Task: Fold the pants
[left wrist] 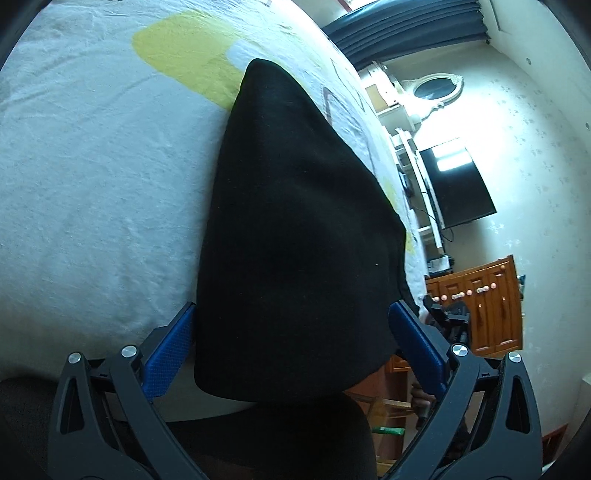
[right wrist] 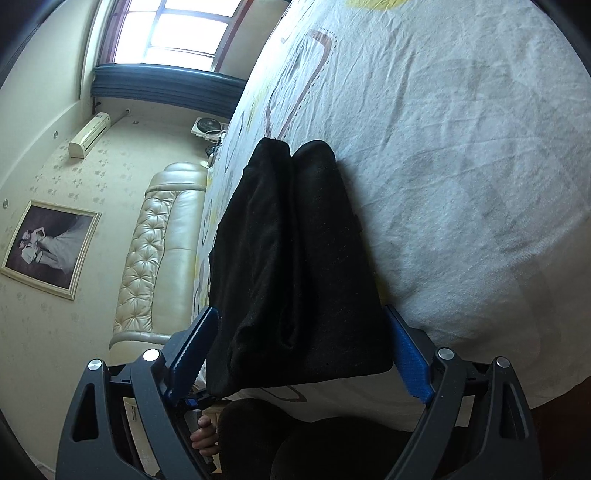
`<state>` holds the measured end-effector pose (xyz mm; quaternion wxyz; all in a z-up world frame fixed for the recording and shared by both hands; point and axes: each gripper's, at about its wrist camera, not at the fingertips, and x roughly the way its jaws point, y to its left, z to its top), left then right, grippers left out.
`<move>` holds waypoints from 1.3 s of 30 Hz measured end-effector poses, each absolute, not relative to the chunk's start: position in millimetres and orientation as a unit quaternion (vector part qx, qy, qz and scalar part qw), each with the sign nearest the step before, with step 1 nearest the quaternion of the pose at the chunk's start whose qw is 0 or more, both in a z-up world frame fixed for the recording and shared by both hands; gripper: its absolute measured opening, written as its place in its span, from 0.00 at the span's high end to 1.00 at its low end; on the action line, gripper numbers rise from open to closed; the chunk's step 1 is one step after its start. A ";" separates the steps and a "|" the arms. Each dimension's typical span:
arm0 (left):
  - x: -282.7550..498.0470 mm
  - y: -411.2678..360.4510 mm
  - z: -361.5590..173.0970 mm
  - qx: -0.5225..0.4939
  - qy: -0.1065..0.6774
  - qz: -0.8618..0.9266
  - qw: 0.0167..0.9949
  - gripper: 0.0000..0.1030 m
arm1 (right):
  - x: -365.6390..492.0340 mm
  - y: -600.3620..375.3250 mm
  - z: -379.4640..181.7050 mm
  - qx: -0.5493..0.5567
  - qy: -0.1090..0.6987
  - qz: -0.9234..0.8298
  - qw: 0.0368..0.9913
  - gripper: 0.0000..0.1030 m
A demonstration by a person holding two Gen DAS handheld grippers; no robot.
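Observation:
Black pants (left wrist: 295, 229) lie on a bed, folded into a long narrow stack; in the right wrist view (right wrist: 295, 266) two layers lie side by side. My left gripper (left wrist: 291, 314) is open, its blue pads (left wrist: 170, 350) spread either side of the near end of the pants. My right gripper (right wrist: 301, 325) is also open, its blue pads (right wrist: 410, 354) on either side of the other end. Neither gripper pinches the cloth. The far ends of the pants rest on the sheet.
The bed has a pale sheet (left wrist: 92, 184) with a yellow patch (left wrist: 184, 51). Beyond the bed edge stand a wall TV (left wrist: 458, 184) and a wooden cabinet (left wrist: 487, 302). A padded headboard (right wrist: 155, 258) and a window (right wrist: 177, 29) show in the right wrist view.

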<state>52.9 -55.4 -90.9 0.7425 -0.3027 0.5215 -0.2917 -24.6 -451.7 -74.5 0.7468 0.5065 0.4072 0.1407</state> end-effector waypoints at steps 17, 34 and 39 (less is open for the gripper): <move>59.6 -68.6 -99.0 -0.301 0.530 -0.301 0.733 0.08 | -15.6 -446.3 -78.1 0.490 0.430 0.153 0.743 0.12; 48.5 -85.8 -74.3 -0.175 0.514 -0.263 0.798 0.54 | -19.0 -442.5 -72.6 0.433 0.455 0.136 0.766 0.49; 44.8 -85.9 -72.6 -0.170 0.511 -0.250 0.805 0.58 | -18.3 -440.1 -72.7 0.432 0.453 0.136 0.768 0.49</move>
